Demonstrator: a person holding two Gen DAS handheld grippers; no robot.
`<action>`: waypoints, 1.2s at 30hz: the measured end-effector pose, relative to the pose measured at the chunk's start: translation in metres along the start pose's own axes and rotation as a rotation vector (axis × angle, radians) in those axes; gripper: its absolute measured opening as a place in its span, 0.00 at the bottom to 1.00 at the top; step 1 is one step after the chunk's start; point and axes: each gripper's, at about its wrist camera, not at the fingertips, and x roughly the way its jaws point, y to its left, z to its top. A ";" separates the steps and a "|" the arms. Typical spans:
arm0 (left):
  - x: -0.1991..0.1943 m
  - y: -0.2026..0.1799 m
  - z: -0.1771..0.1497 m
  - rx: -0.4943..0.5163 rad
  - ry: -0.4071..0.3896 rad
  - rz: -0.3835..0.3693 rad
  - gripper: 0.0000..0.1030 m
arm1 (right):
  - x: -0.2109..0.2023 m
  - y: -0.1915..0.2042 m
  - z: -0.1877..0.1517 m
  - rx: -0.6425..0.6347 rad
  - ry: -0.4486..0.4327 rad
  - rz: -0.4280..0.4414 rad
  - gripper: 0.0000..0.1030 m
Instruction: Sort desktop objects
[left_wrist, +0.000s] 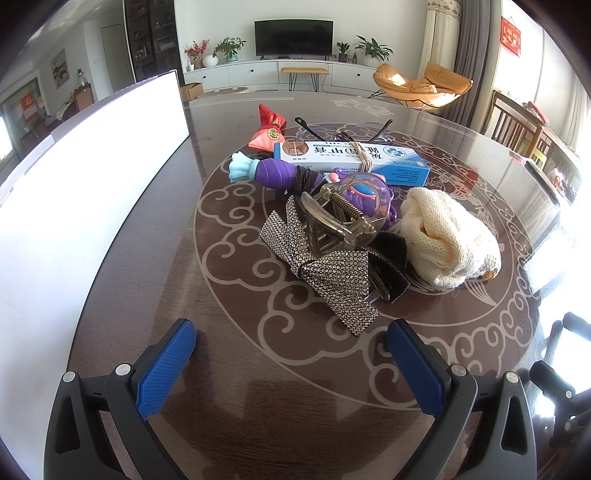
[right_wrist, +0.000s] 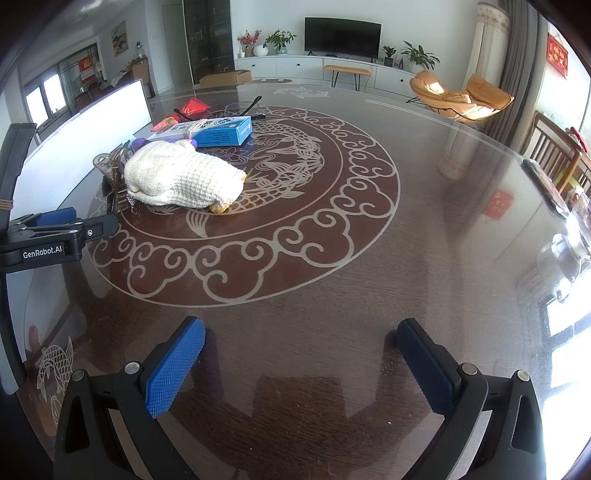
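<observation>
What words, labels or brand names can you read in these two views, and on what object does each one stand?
"GenRobot.AI": white letters on the black body of the left tool, seen from the right wrist view.
Blue and white cardboard box: large Chinese characters, upside down, not reliably readable; small print blurred.
Red foil packets: gold emblem, too small.
Red wall hanging: blurred.

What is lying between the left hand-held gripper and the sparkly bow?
Nothing: in the left wrist view, only bare table separates the open left hand-held gripper from the sparkly bow.
</observation>
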 end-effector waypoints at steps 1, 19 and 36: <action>0.000 0.000 0.000 0.000 0.000 0.000 1.00 | 0.000 0.000 0.000 0.000 0.000 0.000 1.00; 0.000 0.000 0.000 0.000 0.000 0.000 1.00 | -0.004 -0.002 -0.001 -0.001 -0.009 -0.020 1.00; 0.000 0.000 0.000 0.000 0.000 0.000 1.00 | -0.004 0.000 -0.002 -0.002 -0.011 -0.022 1.00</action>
